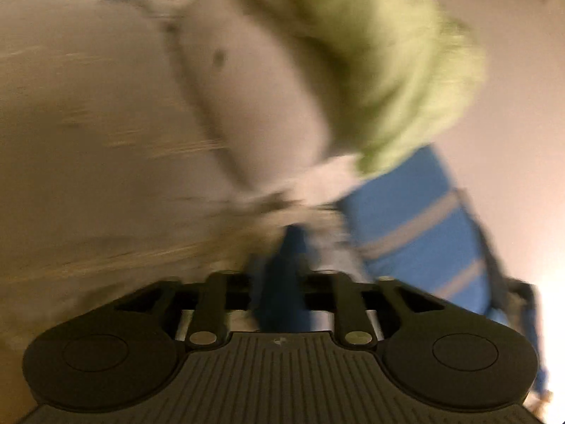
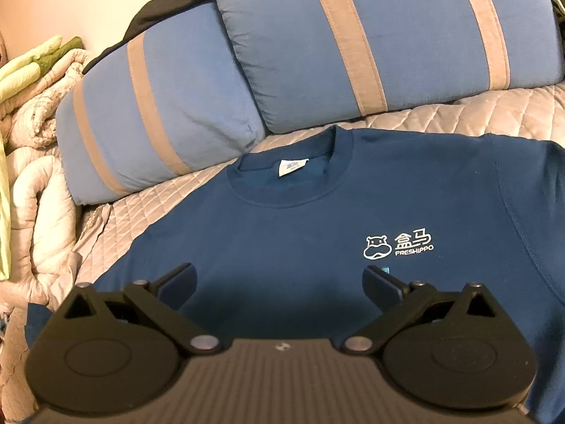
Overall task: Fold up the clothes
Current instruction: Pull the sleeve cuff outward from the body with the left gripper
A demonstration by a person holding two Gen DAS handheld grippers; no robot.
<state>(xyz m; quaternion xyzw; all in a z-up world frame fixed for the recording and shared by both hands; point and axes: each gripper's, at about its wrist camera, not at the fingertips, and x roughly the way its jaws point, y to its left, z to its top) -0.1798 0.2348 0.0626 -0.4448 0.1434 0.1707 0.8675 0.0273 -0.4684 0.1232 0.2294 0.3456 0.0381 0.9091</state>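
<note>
Landmark: the dark blue T-shirt (image 2: 282, 247), lying front-up and mostly flat on the quilted bed cover (image 2: 494, 113), collar towards the pillows.

Right tool (image 2: 280, 282): released, jaws spread wide, hovering above the shirt's lower chest. Nothing between the pads; no contact with the fabric visible.

Left tool (image 1: 282, 282): view heavily blurred. Jaws stand narrow with a strip of dark blue cloth (image 1: 282, 265) between them. It looks clenched on that cloth, presumably an edge or sleeve of the shirt, though the blur hides which part.

Risks from here (judgement):
- The left grip looks thin. If only a small pinch of cloth is held, a fast pull could strip it out and the fold would collapse.
- The right tool holds nothing down. A one-sided pull could drag the whole shirt across the cover instead of folding it, bunching the collar.
- The quilted cover is loose. It could be caught with the shirt at the next grasp.
- The pillows sit just beyond the collar, so a fold carried that way could land on them and go crooked.

Counts:
- T-shirt: 1, with 1 white neck label (image 2: 292, 167) and 1 white chest logo (image 2: 397, 245).
- Blue pillows with tan stripes (image 2: 388, 35): 2, just beyond the collar.
- Crumpled beige quilt (image 2: 42, 176): 1, left of the shirt.
- Light green cloth (image 2: 21, 70): at least 1, beyond that quilt.
- Tools: 2.
</note>
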